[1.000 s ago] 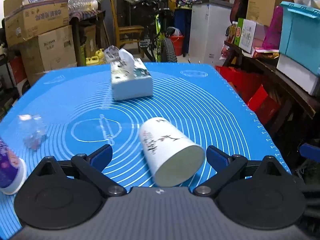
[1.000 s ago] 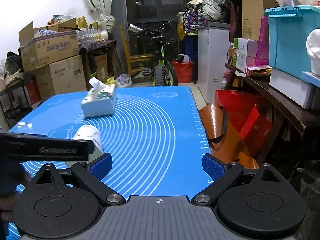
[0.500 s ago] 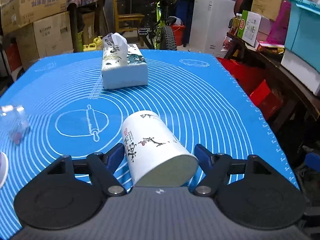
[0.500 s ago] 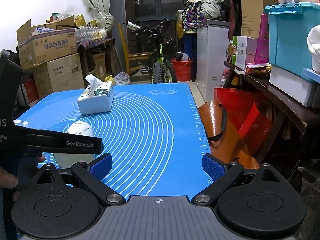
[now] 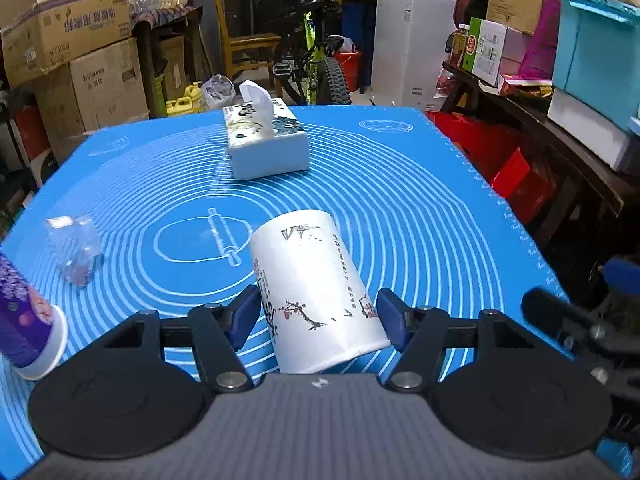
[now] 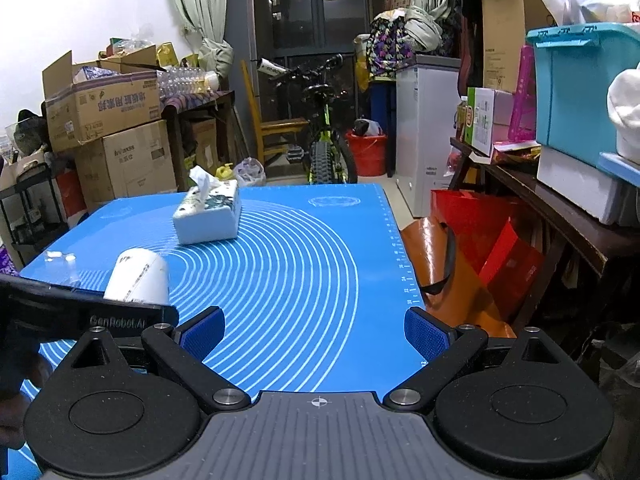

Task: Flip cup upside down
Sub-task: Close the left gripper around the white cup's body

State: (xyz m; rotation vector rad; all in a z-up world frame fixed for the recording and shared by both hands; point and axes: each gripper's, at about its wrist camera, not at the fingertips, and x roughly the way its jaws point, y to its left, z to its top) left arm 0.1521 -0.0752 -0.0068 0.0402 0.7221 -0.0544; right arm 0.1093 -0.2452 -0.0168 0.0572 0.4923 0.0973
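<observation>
A white paper cup (image 5: 316, 292) with ink-painting print is tilted, its base pointing away from me and its mouth toward the camera. My left gripper (image 5: 318, 316) is shut on the cup, one blue pad on each side, and holds it over the blue mat (image 5: 400, 200). The cup also shows at the left in the right wrist view (image 6: 138, 276), behind the left gripper's black body. My right gripper (image 6: 316, 330) is open and empty above the mat's near right part.
A white tissue box (image 5: 266, 140) stands at the mat's far middle. A clear plastic wrapper (image 5: 76, 252) and a purple-printed cup (image 5: 24, 328) lie at the left. The mat's right edge (image 6: 404, 264) drops off toward red bags and a cluttered bench.
My left gripper moved forward around the cup and closed on it; the cup now sits raised and tilted between the pads. The right gripper stayed open and nearly still.
</observation>
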